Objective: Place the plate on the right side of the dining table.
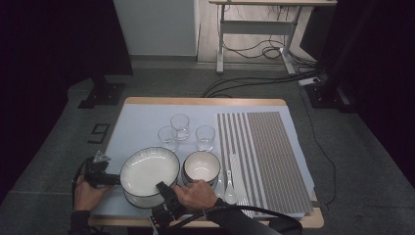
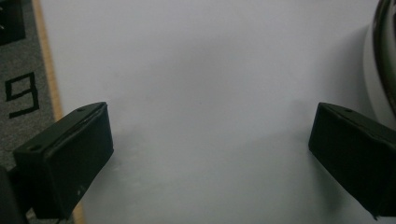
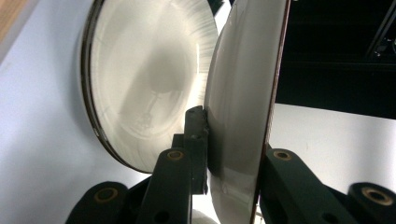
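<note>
A wide white plate (image 1: pixel 149 169) with a dark rim sits tilted over a second like plate (image 1: pixel 142 199) at the table's front left. My right gripper (image 1: pixel 164 188) is shut on the upper plate's near rim. In the right gripper view the held plate (image 3: pixel 243 84) stands between the jaws of my right gripper (image 3: pixel 236 140), and the lower plate (image 3: pixel 149 79) lies apart behind it. My left gripper (image 1: pixel 113 179) is just left of the plates. In its own view my left gripper (image 2: pixel 210 154) is open over bare tablecloth, with a plate's edge (image 2: pixel 385 46) at the right.
A smaller white bowl (image 1: pixel 201 166) stands right of the plates, with a white spoon (image 1: pixel 230 188) beside it. Three clear glasses (image 1: pixel 180 125) stand behind. A striped mat (image 1: pixel 264 156) covers the table's right half. The table's left edge (image 2: pixel 46 70) is close to my left gripper.
</note>
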A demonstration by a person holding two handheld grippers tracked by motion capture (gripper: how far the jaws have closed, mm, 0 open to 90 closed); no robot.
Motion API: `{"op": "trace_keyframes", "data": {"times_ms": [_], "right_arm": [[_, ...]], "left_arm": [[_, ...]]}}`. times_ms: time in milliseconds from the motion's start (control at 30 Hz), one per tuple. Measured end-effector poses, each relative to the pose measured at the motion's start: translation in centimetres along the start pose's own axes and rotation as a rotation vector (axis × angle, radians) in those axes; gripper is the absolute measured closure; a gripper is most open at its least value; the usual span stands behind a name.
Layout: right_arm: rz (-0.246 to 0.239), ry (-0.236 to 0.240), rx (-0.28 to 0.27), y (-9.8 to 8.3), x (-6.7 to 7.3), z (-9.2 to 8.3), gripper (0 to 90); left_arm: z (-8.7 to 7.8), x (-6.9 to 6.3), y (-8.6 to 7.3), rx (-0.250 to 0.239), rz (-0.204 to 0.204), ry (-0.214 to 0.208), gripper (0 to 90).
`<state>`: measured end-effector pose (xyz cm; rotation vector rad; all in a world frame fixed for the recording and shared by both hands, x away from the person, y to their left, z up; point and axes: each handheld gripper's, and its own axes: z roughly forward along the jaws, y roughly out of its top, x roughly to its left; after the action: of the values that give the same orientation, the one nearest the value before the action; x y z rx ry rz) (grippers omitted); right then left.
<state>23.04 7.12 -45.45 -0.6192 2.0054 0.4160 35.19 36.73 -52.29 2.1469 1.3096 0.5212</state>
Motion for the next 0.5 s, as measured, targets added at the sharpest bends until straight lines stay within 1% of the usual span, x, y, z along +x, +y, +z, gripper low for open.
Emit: {"op": "trace_keyframes", "data": {"times_ms": [67,133,167,500], "right_arm": [[-0.006,-0.005,-0.007,-0.09,-0.33,0.02,78.4],[0.004,-0.006,0.0,-0.2,-0.46,-0.02,78.3],[-0.003,-0.008,-0.003,-0.26,-0.59,0.02,78.4],[0.004,-0.017,0.023,-0.73,-1.0,0.18,78.5]], "left_arm": [[0.04,0.1,-0.02,-0.004,-0.012,-0.009,0.0],[0.1,0.17,-0.01,0.001,-0.019,-0.016,0.0],[0.12,0.24,-0.01,0.004,-0.022,-0.021,0.0],[0.15,0.28,0.0,0.006,-0.024,-0.024,0.0]]}}
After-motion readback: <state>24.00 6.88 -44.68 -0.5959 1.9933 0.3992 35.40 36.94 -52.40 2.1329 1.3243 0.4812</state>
